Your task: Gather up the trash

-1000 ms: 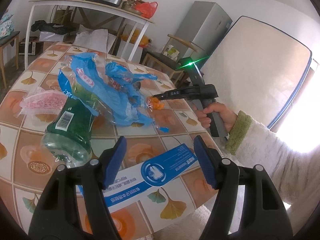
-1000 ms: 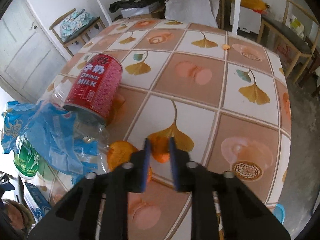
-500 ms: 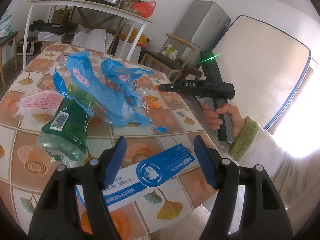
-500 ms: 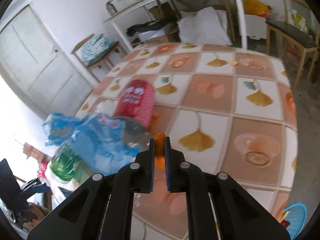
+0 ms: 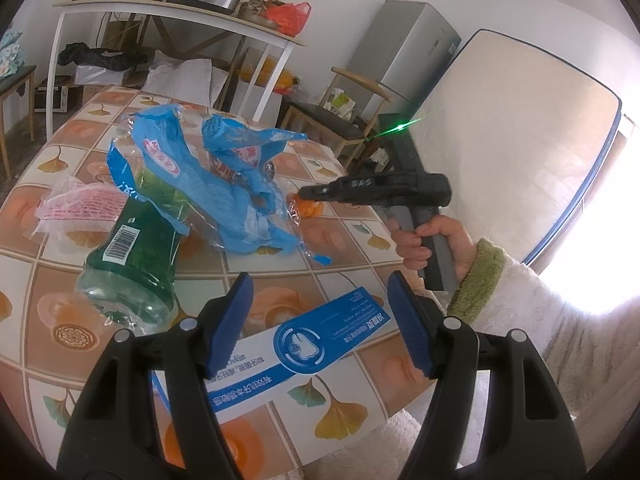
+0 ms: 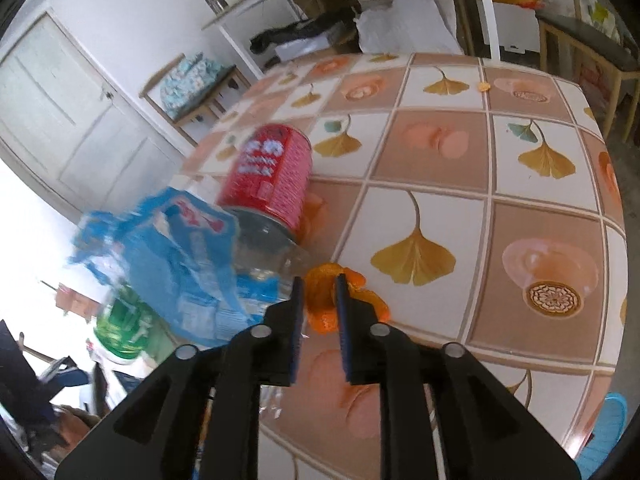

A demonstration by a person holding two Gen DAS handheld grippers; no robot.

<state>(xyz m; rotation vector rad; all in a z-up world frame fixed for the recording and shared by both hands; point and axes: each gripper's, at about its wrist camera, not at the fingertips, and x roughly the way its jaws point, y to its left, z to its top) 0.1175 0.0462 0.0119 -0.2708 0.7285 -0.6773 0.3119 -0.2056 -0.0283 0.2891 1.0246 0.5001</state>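
Note:
My right gripper [image 6: 319,286] is shut on a piece of orange peel [image 6: 320,304] and holds it just above the tiled table [image 6: 480,208]; it also shows in the left wrist view [image 5: 304,194]. Beside it lie a red milk can [image 6: 270,172], a crumpled blue plastic bag [image 5: 200,176] and a green bottle [image 5: 132,256]. My left gripper [image 5: 320,316] is open and empty above a blue and white carton [image 5: 296,356] near the table's front edge.
A pink wrapper [image 5: 76,208] lies at the left of the table. A small orange scrap [image 6: 485,87] lies at the far side. Wooden chairs [image 5: 332,120], a white shelf table [image 5: 168,12], a fridge and a mattress [image 5: 512,136] stand around.
My right gripper closed on the orange peel and lifted it off the table, tilting as it rose. My left gripper stayed open over the carton.

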